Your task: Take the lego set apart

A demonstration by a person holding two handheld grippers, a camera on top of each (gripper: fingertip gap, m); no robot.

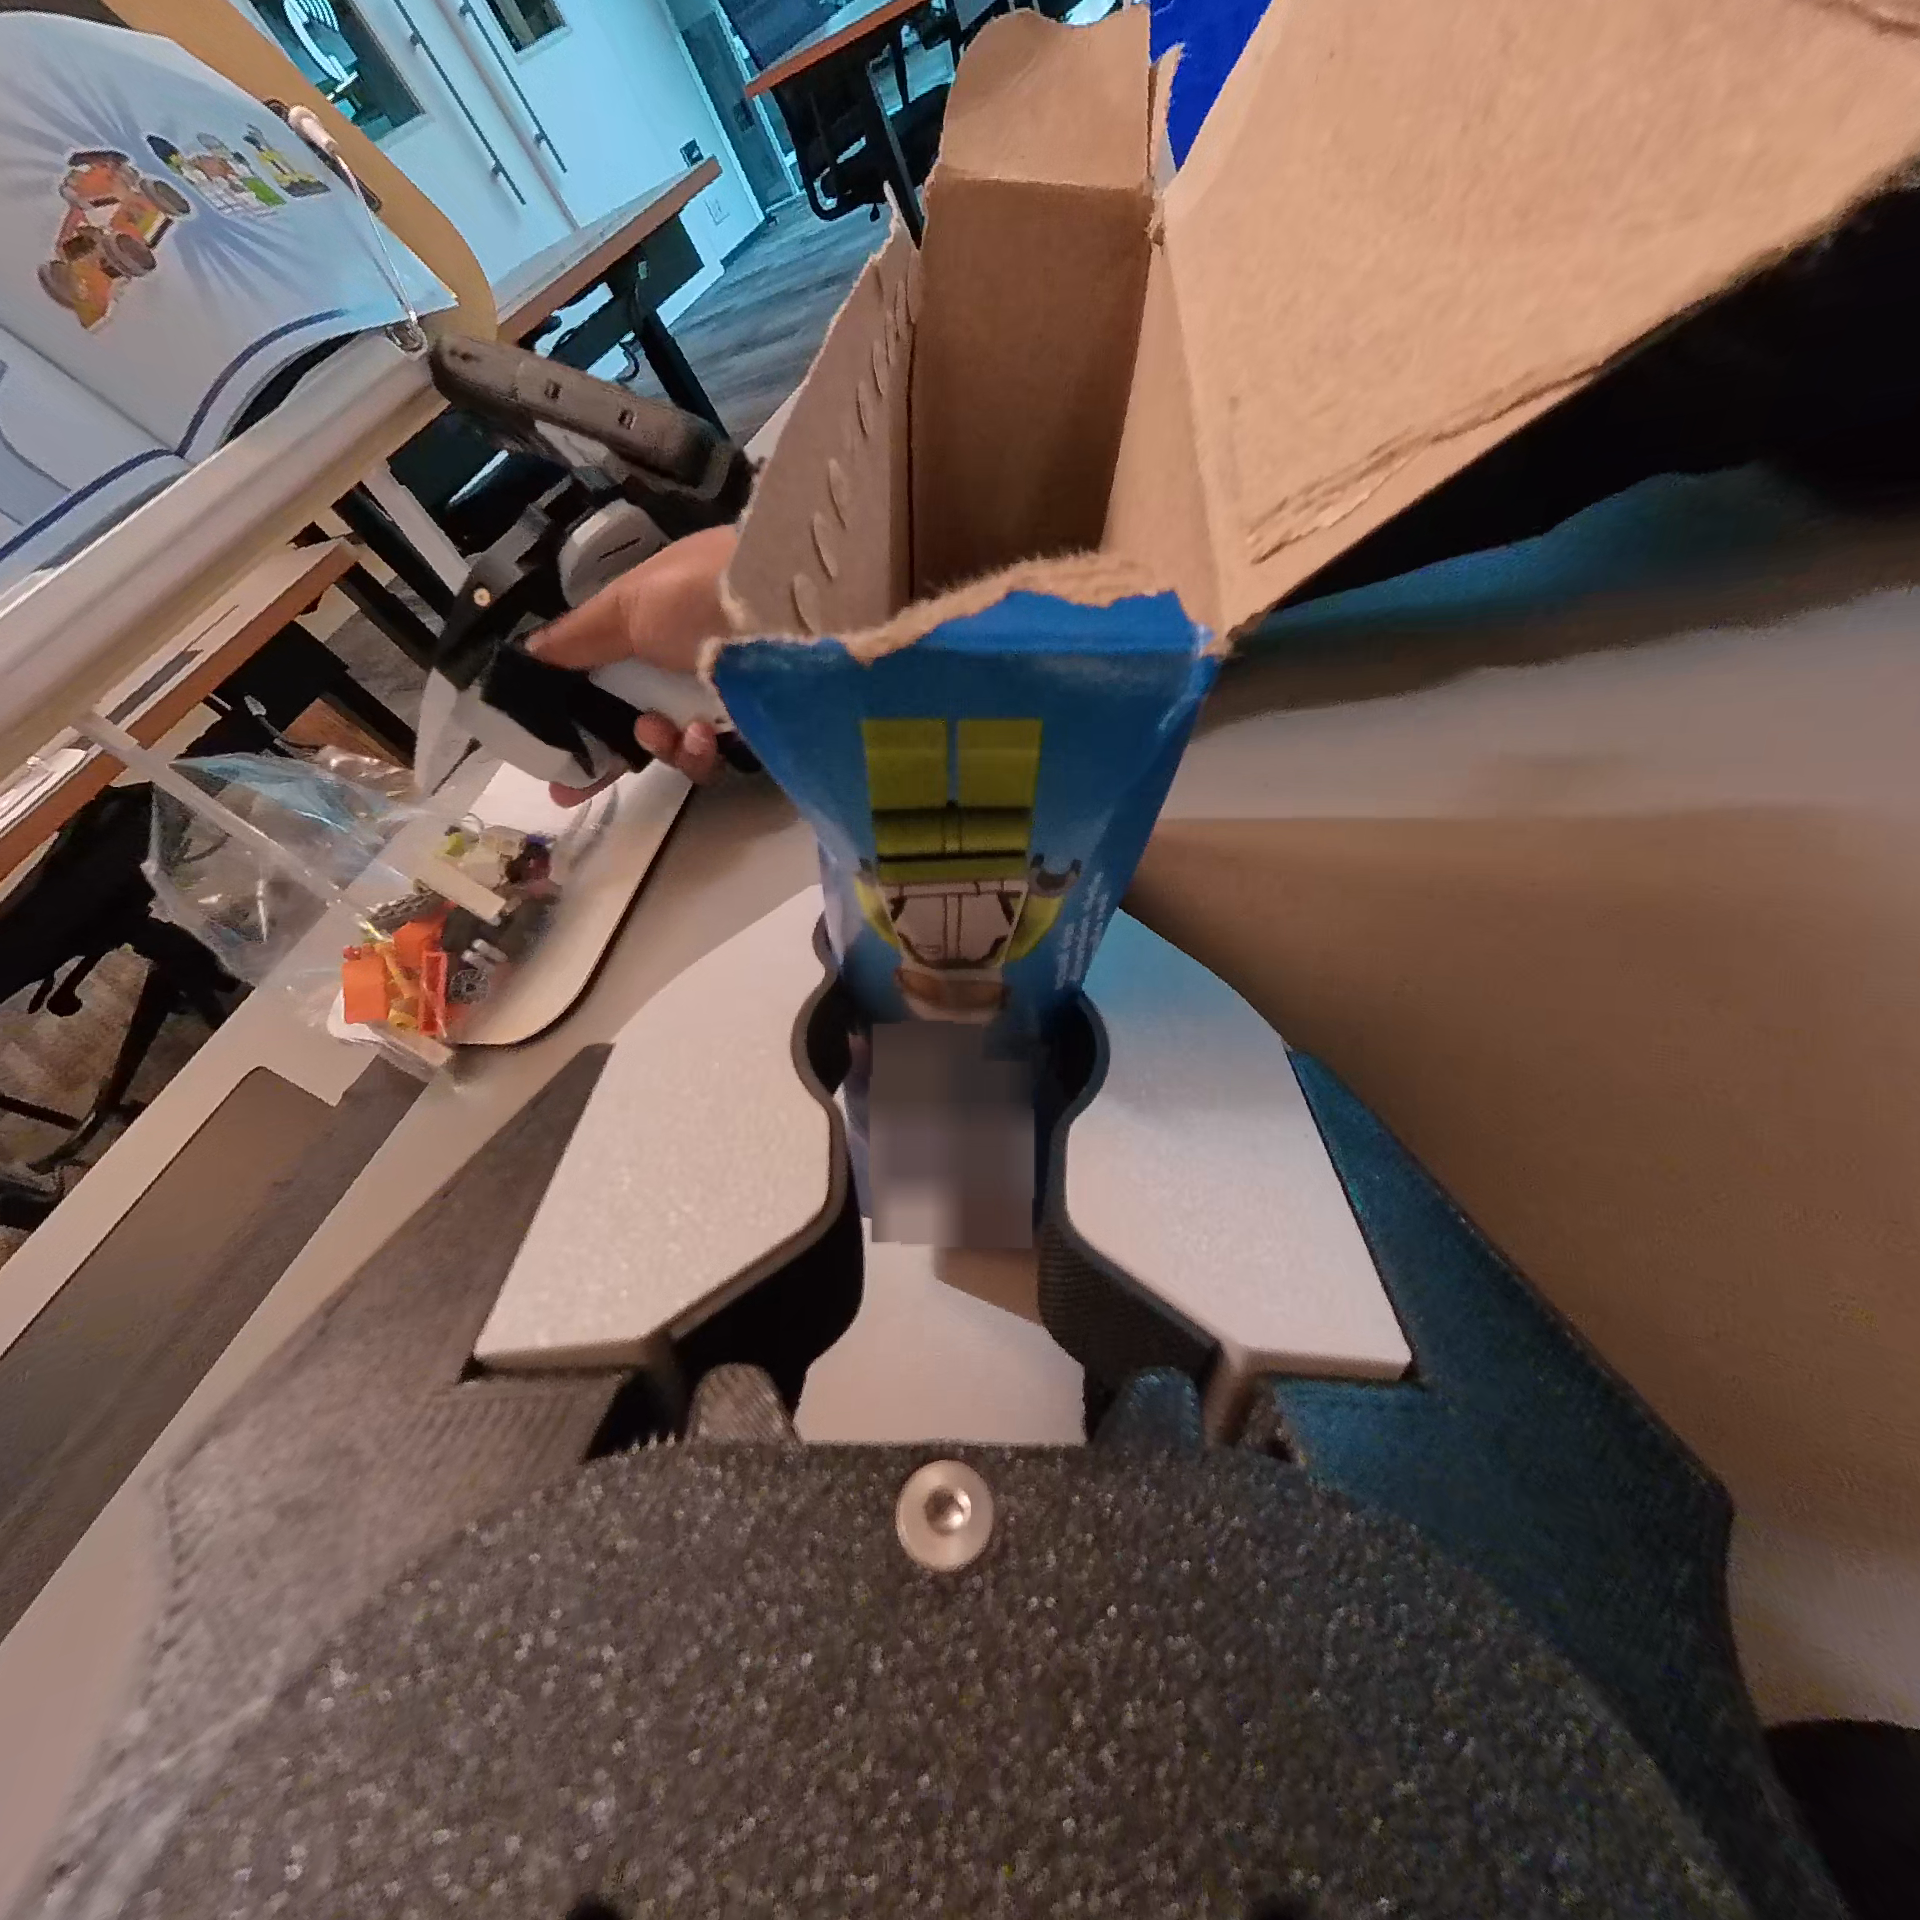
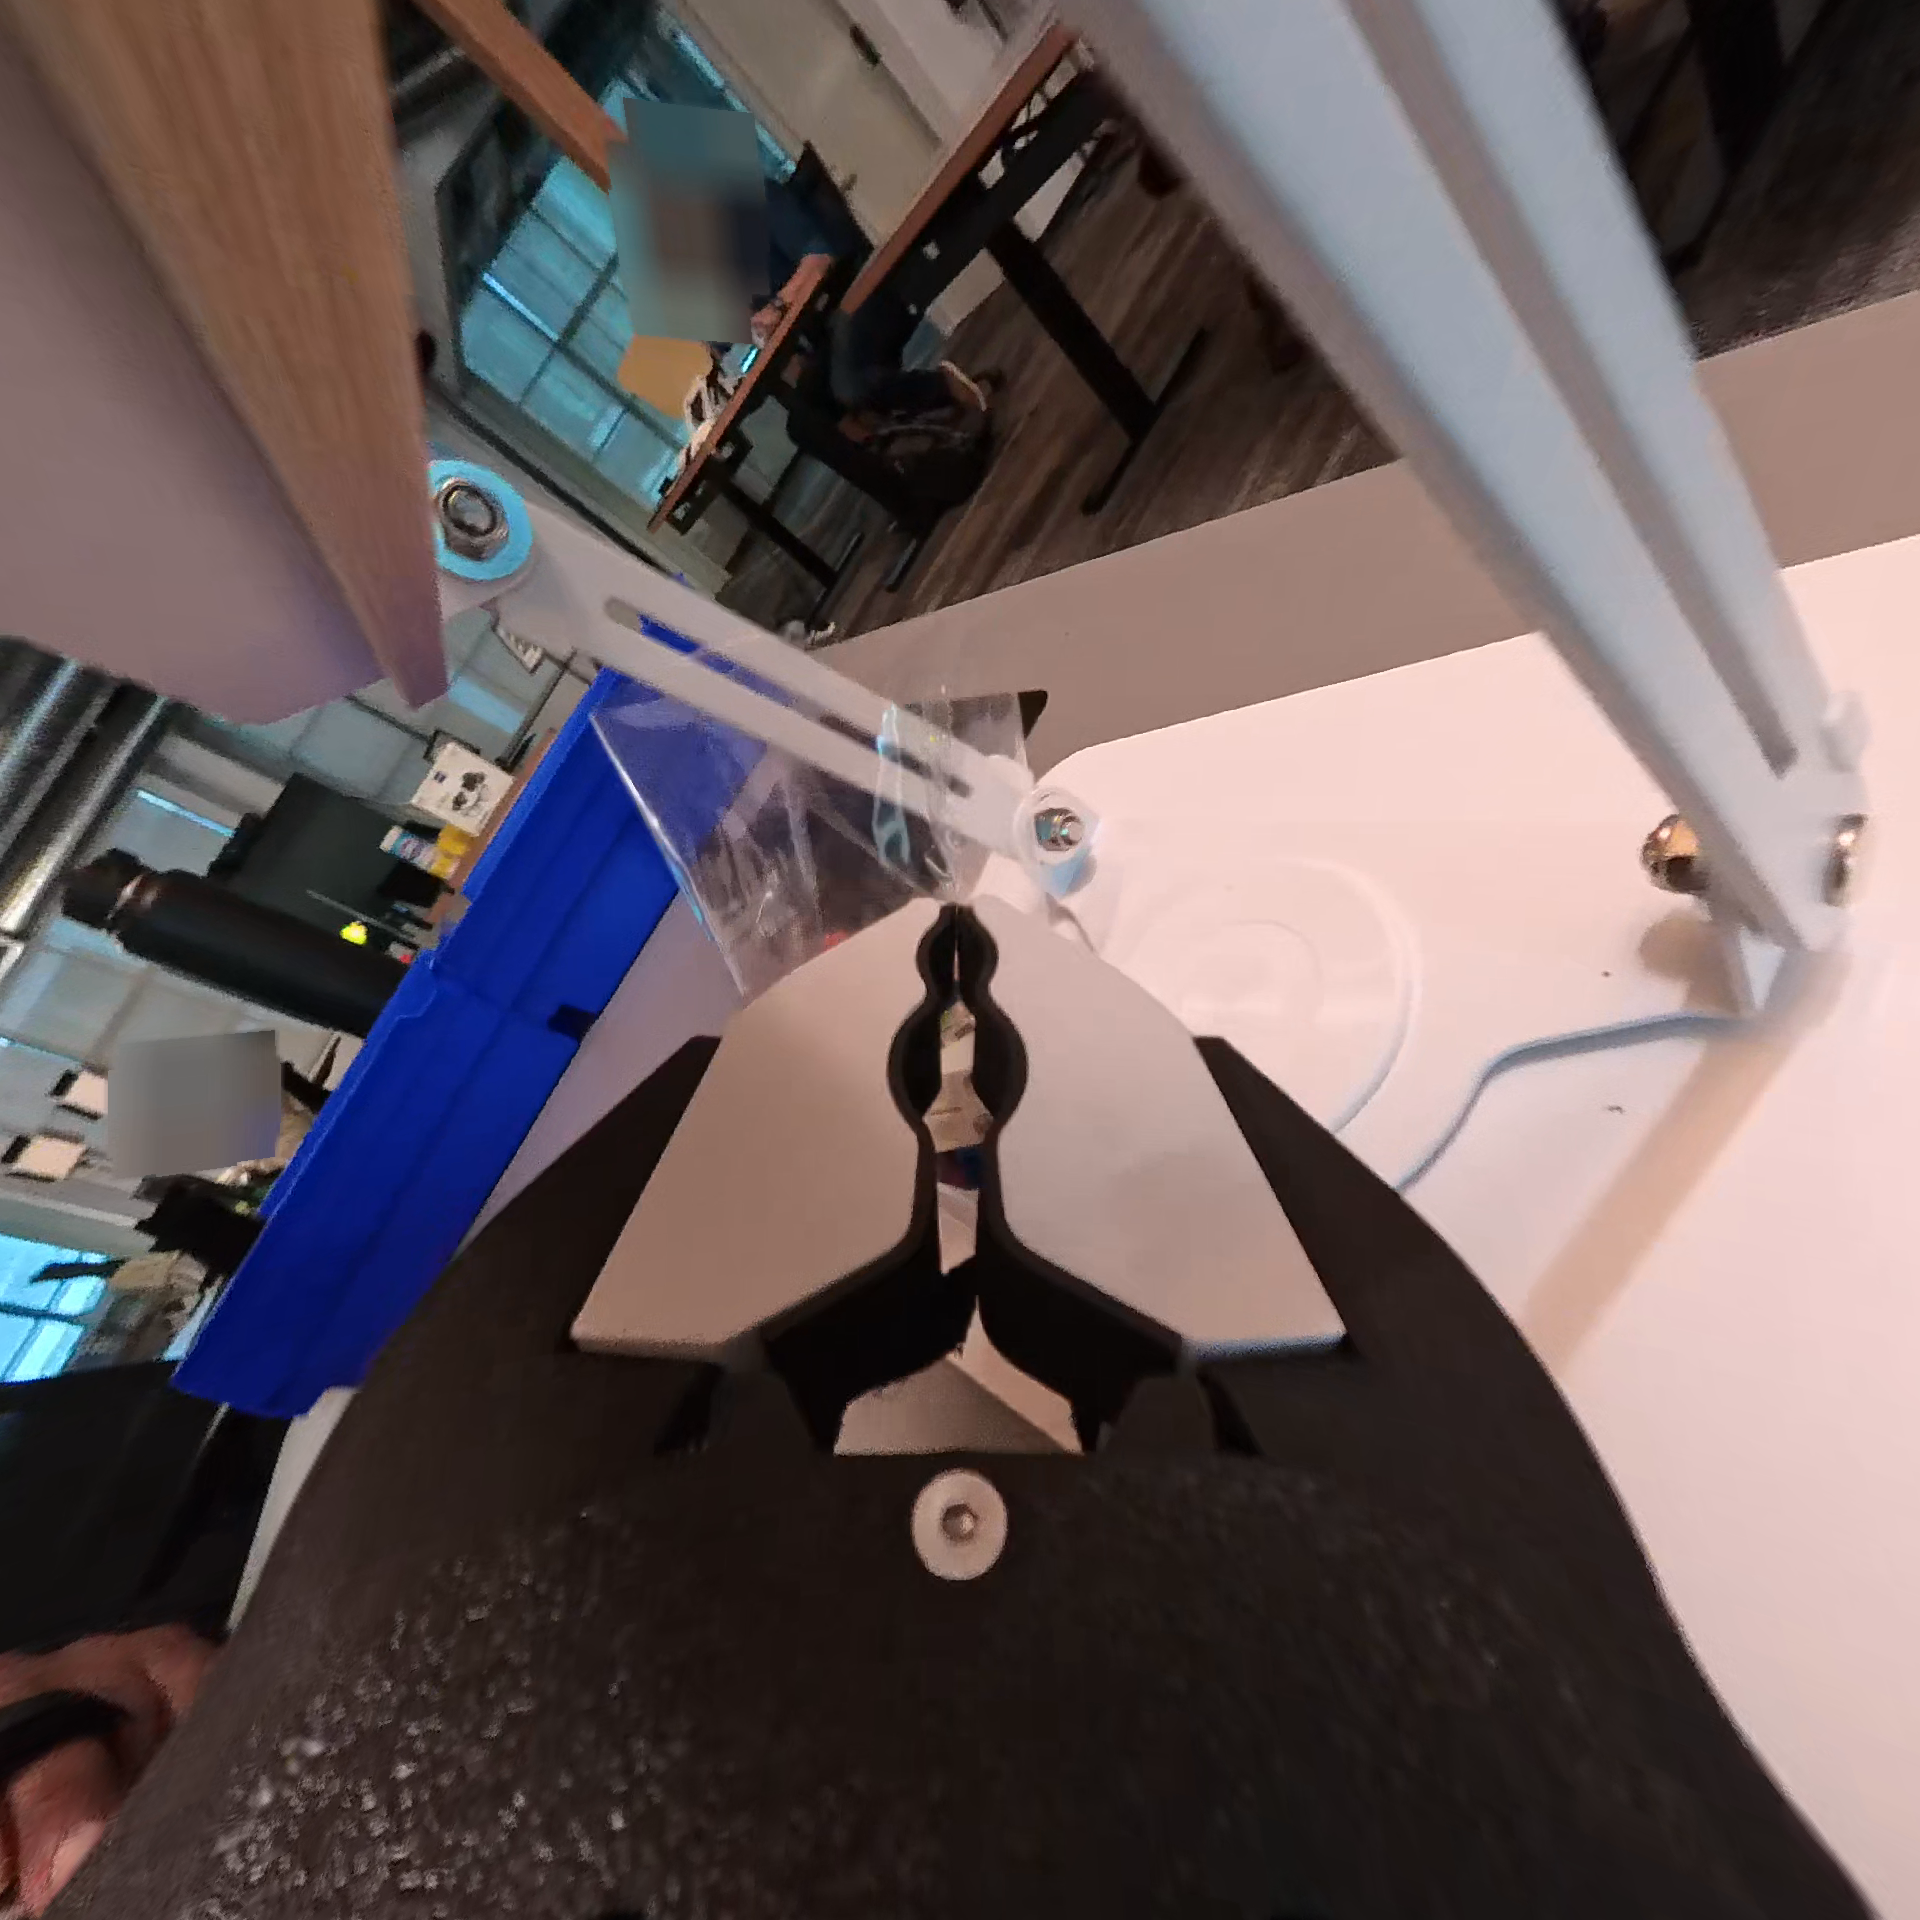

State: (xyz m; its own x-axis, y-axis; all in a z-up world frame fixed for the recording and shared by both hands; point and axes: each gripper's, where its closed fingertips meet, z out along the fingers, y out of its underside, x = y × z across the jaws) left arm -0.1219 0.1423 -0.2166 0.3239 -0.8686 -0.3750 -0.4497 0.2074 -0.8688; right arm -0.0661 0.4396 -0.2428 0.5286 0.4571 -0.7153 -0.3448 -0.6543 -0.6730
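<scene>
My left gripper [image 1: 951, 977] is shut on a blue lego box [image 1: 966, 790], with both pads against its narrow sides. The box's torn top is open and shows brown cardboard [image 1: 1029, 364] inside. To the left, a clear plastic bag [image 1: 301, 852] of loose lego pieces [image 1: 436, 956] lies on the table. My right gripper [image 1: 447, 748], held by a hand, is at the top of that bag. In the right wrist view, my right gripper [image 2: 951, 920] is shut, and its tips pinch an edge of the clear bag [image 2: 790, 831].
A white board [image 1: 592, 883] lies under the bag on the grey table [image 1: 1507, 935]. A printed sheet [image 1: 156, 239] rests on a white frame at the upper left. The right wrist view shows a blue bin [image 2: 468, 1039], a white frame bar [image 2: 1507, 364], a bolted bracket [image 2: 1055, 831] and a thin blue cable [image 2: 1507, 1060]. The tips of one gripper are about 30 cm away from the tips of the other. To the bolted bracket [image 2: 1055, 831]: right tips about 7 cm, left tips about 35 cm.
</scene>
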